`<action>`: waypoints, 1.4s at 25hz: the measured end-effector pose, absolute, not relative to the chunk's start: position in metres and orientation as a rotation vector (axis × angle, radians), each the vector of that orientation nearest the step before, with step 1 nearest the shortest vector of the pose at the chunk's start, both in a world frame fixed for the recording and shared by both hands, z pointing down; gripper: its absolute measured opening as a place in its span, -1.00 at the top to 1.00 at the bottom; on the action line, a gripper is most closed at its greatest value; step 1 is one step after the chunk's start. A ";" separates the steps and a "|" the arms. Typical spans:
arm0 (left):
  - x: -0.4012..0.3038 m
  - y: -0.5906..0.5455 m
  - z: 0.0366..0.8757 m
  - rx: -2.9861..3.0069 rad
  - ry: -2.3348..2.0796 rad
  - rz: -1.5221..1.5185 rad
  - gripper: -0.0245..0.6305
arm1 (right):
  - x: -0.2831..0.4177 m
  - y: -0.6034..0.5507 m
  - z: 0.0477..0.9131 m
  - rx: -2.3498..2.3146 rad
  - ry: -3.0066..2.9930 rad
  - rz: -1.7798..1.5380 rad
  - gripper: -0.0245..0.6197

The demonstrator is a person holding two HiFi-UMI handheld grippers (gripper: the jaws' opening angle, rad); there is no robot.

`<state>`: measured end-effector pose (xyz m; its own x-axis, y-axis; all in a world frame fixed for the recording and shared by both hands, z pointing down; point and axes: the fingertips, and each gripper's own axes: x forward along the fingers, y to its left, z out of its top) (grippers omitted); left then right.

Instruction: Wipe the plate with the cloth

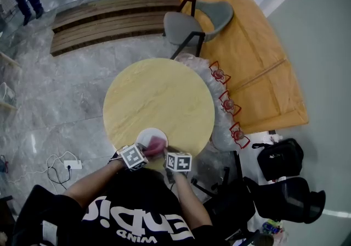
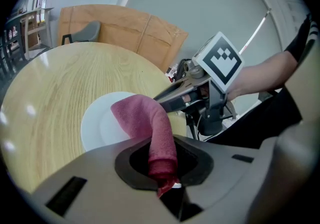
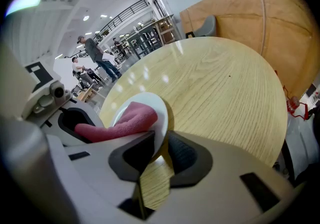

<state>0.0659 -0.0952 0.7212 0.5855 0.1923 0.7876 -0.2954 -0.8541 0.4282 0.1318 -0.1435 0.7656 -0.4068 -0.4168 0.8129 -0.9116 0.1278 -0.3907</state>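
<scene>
Only "WIND" reads in your shirt's (image 1: 131, 223) white print; your left gripper (image 2: 165, 175) pinches the pink cloth (image 2: 145, 115), and your right gripper (image 3: 157, 148) clamps the white plate's (image 3: 161, 118) rim.

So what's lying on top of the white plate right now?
The pink cloth, pinched in the left claw, drapes over the plate. The plate surface beneath it is covered; the right claw grips the rim.
</scene>
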 end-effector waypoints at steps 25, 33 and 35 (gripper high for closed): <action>0.019 -0.132 0.713 2.249 -0.261 1.172 0.77 | 0.132 -0.143 0.766 1.274 -1.907 1.236 0.60; 0.008 -0.150 0.717 2.216 -0.353 1.130 0.77 | 0.131 -0.143 0.766 1.270 -1.911 1.232 0.60; 0.006 -0.155 0.717 2.207 -0.377 1.106 0.77 | 0.131 -0.143 0.765 1.269 -1.910 1.233 0.60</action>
